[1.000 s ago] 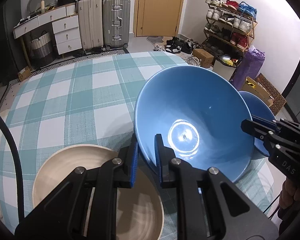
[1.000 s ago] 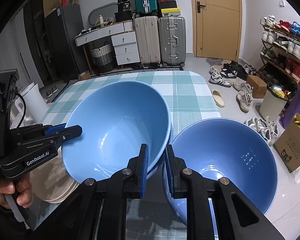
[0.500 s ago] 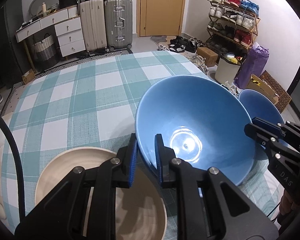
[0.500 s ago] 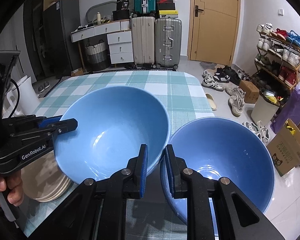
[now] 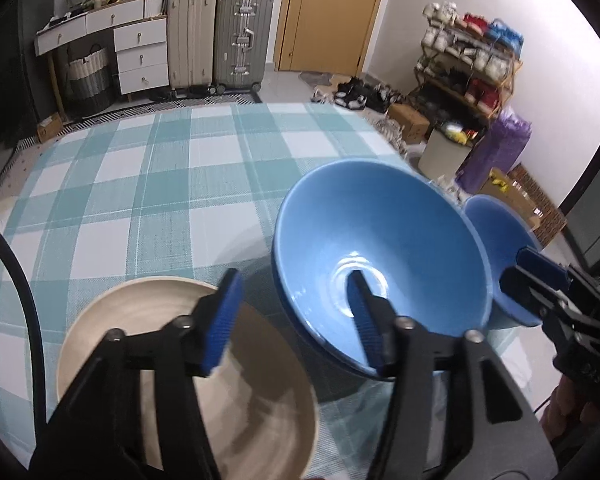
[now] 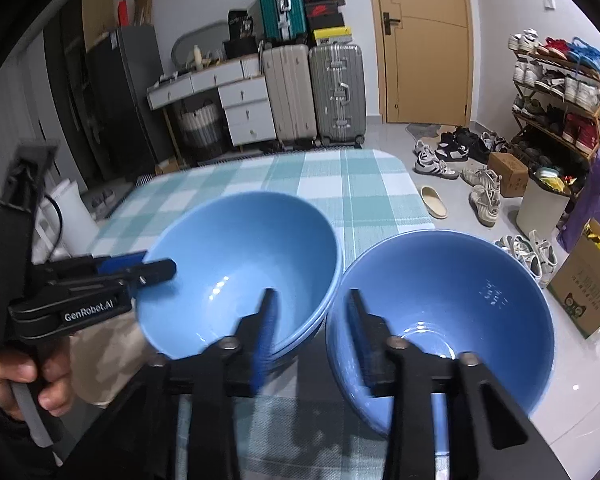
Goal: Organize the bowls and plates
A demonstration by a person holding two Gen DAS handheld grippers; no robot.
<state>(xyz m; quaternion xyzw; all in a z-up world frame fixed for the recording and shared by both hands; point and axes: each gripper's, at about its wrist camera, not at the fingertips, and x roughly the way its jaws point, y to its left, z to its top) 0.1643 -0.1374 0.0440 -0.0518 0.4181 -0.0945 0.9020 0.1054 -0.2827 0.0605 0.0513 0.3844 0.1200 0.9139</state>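
Only the left wrist view shows the beige plate (image 5: 188, 364) whole, lying beside the stacked blue bowls (image 5: 380, 264). The left gripper (image 5: 294, 316) gapes wide, holding nothing, 1 finger over the plate, the other over the bowls. The right wrist view shows a second blue bowl (image 6: 440, 316) jutting past the edge of the checked table (image 6: 364, 192). The right gripper (image 6: 310, 328) is spread, gripping nothing, straddling the gap between bowls. Far tabletop lies bare.
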